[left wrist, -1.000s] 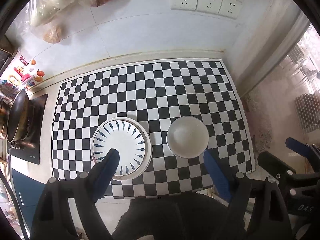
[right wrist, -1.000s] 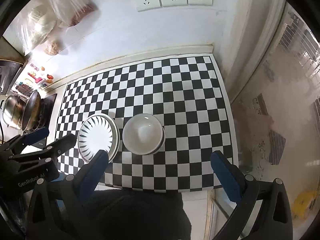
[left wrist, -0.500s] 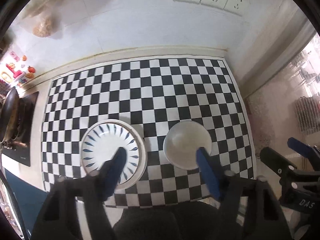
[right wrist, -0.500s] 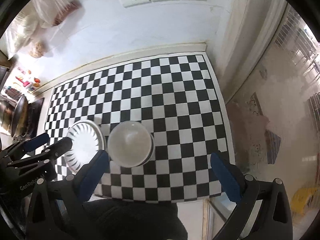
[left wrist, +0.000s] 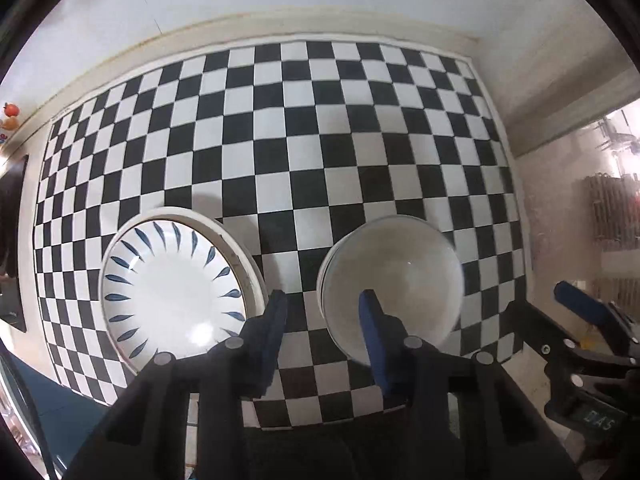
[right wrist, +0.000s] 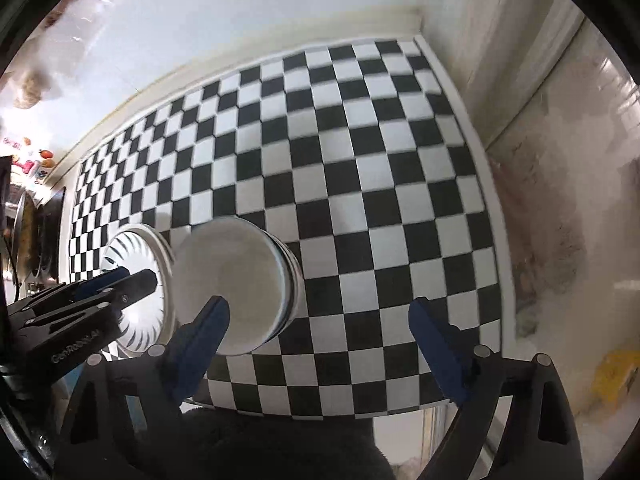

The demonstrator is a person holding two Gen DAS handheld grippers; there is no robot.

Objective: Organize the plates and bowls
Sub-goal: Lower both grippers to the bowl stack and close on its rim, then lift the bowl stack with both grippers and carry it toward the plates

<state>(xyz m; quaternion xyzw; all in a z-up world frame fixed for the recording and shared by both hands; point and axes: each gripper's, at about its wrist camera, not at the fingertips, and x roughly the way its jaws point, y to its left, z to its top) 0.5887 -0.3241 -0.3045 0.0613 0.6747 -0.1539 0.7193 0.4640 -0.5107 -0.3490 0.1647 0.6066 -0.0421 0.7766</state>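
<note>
Two dishes sit on the black-and-white checked mat (left wrist: 320,132), both near its close edge. On the left is a round white plate with thin blue leaf marks (left wrist: 172,288). On the right is a plain white bowl (left wrist: 394,280), and from my right camera it looks like a small stack of bowls, one inside another.

I think both are hard, smooth and a bit heavy, like shiny pottery. They can slip, and they can chip or break if I bump them. The rim is the best place to hold, one finger inside and one outside.

My left tongs (left wrist: 322,314) point down at the strip of mat between the plate and the bowl. They are partly open and closing. One finger hangs by the plate's right rim, the other over the bowl's left side. I cannot tell if either touches. Nothing is held.

My right tongs (right wrist: 316,314) are wide open and closing a little. The left finger hangs over the bowl's near edge, the right finger over bare mat. They hold nothing.
</note>
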